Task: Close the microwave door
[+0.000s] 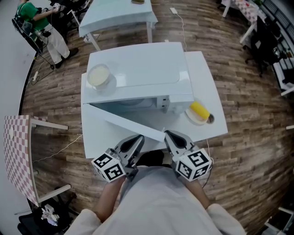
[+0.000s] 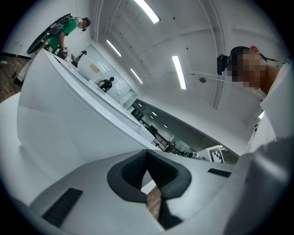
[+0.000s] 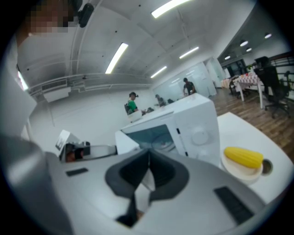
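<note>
The white microwave [image 1: 138,73] stands on a white table [image 1: 209,82] in the head view. Its door [image 1: 128,123] is swung open towards me, hinged at the left, with its free end near my grippers. My left gripper [image 1: 138,137] sits shut and empty just behind the door's outer face. My right gripper [image 1: 169,134] is shut and empty at the door's free end; contact cannot be told. In the left gripper view the door panel [image 2: 69,124] fills the left beyond the shut gripper [image 2: 148,158]. The right gripper view shows the shut gripper [image 3: 148,156] facing the microwave front [image 3: 193,124].
A white bowl [image 1: 98,75] rests on top of the microwave. A plate with a yellow corn cob [image 1: 198,111] lies on the table right of the microwave, also the corn cob [image 3: 243,157] in the right gripper view. A second table [image 1: 117,13], a checkered table [image 1: 16,147] and a person [image 1: 39,23] stand around.
</note>
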Demonstrator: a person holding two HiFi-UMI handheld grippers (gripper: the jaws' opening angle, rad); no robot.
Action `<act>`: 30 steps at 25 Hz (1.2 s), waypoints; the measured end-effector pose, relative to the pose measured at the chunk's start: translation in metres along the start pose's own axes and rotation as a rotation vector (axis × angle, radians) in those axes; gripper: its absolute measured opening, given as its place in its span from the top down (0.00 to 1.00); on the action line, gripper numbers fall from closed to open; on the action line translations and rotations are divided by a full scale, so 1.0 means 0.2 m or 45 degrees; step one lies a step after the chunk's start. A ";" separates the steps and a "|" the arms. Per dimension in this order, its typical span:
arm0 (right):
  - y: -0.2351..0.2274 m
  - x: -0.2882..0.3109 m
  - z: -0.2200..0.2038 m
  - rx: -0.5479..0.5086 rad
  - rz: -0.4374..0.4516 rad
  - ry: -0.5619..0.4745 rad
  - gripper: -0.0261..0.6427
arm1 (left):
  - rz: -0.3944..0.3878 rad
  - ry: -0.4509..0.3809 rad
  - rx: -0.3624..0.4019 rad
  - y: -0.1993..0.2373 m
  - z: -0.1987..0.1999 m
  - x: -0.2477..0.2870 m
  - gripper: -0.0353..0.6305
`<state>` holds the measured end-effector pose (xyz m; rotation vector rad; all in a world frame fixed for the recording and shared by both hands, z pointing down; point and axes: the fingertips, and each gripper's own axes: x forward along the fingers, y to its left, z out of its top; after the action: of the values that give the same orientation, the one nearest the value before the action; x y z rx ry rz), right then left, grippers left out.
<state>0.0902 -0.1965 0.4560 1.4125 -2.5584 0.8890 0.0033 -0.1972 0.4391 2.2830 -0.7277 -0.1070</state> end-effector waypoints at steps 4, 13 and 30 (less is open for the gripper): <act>-0.03 0.02 0.02 0.008 -0.005 0.002 0.93 | -0.018 0.010 -0.002 0.01 0.00 0.03 0.92; -0.12 0.07 0.08 0.030 -0.035 -0.018 0.93 | -0.077 0.023 0.031 0.02 0.06 0.12 0.92; -0.28 0.15 0.16 0.068 -0.093 -0.050 0.93 | -0.142 0.058 0.046 0.08 0.12 0.25 0.92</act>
<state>0.1234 -0.2590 0.4638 1.5430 -2.5103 0.9338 0.0312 -0.2469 0.4388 2.3528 -0.5829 -0.0945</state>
